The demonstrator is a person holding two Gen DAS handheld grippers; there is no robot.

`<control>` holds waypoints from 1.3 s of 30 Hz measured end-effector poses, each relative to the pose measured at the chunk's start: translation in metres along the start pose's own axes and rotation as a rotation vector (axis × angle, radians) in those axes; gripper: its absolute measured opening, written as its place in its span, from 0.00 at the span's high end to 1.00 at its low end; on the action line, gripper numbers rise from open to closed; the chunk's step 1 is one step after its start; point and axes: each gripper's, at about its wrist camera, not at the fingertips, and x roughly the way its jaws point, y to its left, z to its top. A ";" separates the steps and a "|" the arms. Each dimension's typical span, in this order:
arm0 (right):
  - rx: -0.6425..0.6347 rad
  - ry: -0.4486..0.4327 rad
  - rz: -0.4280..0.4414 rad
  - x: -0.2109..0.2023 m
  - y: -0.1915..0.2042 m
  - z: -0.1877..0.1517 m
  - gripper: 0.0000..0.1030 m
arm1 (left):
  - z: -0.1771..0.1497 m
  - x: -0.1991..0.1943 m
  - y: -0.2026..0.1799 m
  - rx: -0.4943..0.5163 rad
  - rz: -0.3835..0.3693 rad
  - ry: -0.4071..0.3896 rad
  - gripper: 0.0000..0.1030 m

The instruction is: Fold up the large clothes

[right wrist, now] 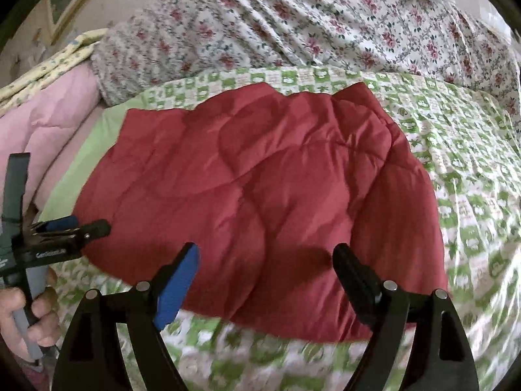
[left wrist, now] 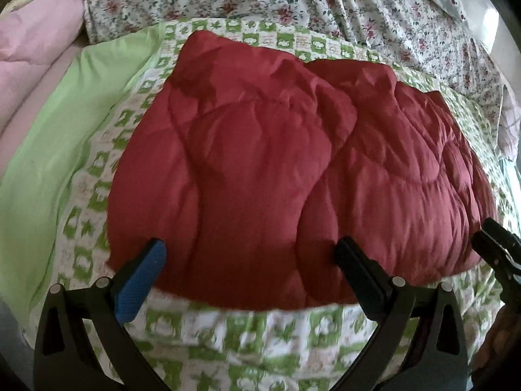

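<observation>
Red quilted jacket (left wrist: 286, 169), seemingly already folded, lies on the green-checked bedsheet (right wrist: 472, 195); left gripper (left wrist: 250, 260) and right gripper (right wrist: 267, 267) hover wide open, empty, at its near hem—next fold needs both clamping that edge.

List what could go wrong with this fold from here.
1. The red quilted garment is puffy, so it may spring open with both the left gripper and the right gripper open and holding nothing.
2. A regrasp at its near edge could also pinch the green checked sheet underneath.
</observation>
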 end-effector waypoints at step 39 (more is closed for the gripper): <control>-0.265 0.016 -0.067 -0.086 0.041 -0.031 0.13 | -0.046 -0.087 -0.004 0.235 0.197 -0.138 0.00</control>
